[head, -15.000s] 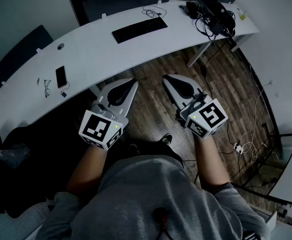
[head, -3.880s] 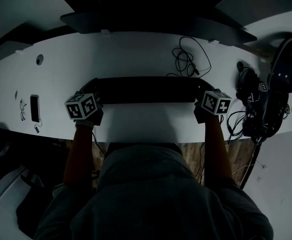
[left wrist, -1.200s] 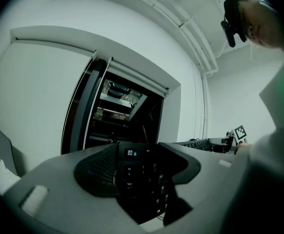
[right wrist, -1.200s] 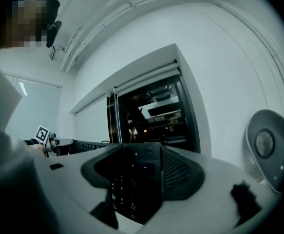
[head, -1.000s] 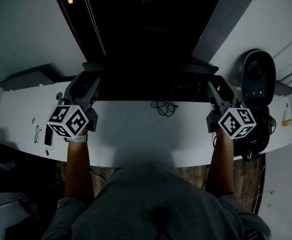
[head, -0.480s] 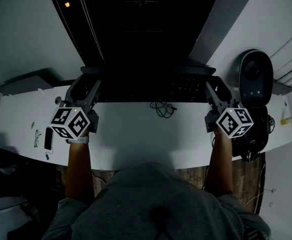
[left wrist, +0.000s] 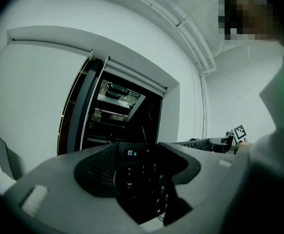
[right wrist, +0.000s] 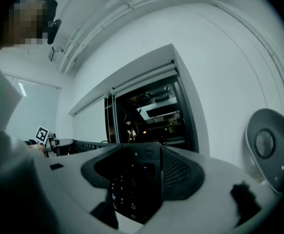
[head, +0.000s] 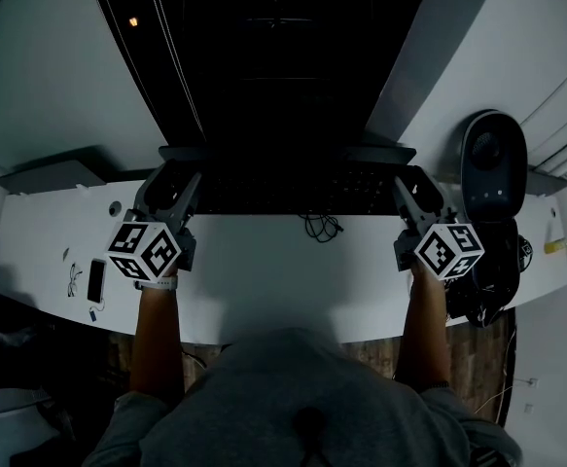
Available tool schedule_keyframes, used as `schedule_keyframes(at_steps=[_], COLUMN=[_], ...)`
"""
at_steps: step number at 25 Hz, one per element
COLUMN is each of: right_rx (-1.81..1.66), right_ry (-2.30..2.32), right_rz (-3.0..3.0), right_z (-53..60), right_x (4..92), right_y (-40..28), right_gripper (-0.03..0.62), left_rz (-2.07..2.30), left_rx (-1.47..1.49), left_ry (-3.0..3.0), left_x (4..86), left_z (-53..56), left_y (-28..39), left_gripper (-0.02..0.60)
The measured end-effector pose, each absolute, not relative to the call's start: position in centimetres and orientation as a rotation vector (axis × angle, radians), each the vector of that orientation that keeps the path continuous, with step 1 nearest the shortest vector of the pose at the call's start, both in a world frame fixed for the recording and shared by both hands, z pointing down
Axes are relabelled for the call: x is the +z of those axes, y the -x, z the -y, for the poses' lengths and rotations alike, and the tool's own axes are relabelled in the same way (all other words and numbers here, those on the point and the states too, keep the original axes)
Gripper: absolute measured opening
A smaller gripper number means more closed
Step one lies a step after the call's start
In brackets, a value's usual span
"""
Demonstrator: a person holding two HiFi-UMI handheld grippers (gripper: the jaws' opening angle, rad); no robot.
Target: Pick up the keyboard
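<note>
Left tool (head: 171,181) and right tool (head: 411,188) each had their jaws closed on one short end of the keyboard (head: 293,188). It was held level between them and, as far as I could judge, up off the worktop (head: 264,280), over its far side.

With only the two ends pinched, the likeliest trouble was uneven movement of the hands, which could twist the keyboard or let one end slide out. Its cable (head: 320,227) dangled in a loose tangle toward the worktop and could snag there and tug it.

In the left gripper view the jaws clamped the Esc-key end. In the right gripper view they clamped the opposite end, with no gap showing beside the keyboard in either.

Farther out, a phone (head: 95,280) lay at the worktop's left and a dark speaker (head: 492,159) stood at its right, both well apart from the tools.
</note>
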State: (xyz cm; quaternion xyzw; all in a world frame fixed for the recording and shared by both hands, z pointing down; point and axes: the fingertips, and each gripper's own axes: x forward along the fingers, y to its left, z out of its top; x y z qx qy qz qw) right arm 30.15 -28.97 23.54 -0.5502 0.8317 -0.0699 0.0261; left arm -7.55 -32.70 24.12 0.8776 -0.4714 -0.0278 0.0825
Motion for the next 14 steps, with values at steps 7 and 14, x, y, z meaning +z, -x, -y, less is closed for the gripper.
schedule_keyframes(at_steps=[7, 14], right_rx=[-0.230, -0.239], right_ry=[1.693, 1.692], right_rz=[-2.576, -2.576], right_z=[29.17, 29.54], right_x=[23.89, 24.34], right_y=[-30.21, -30.63], right_gripper=[0.252, 0.252], left_rz=[1.409, 1.409], left_rx=[-0.078, -0.069], left_ry=[-2.616, -2.607], left_x=[24.37, 24.79], left_z=[32.74, 32.95], left_y=[7.52, 7.14], left_gripper=[0.249, 0.249])
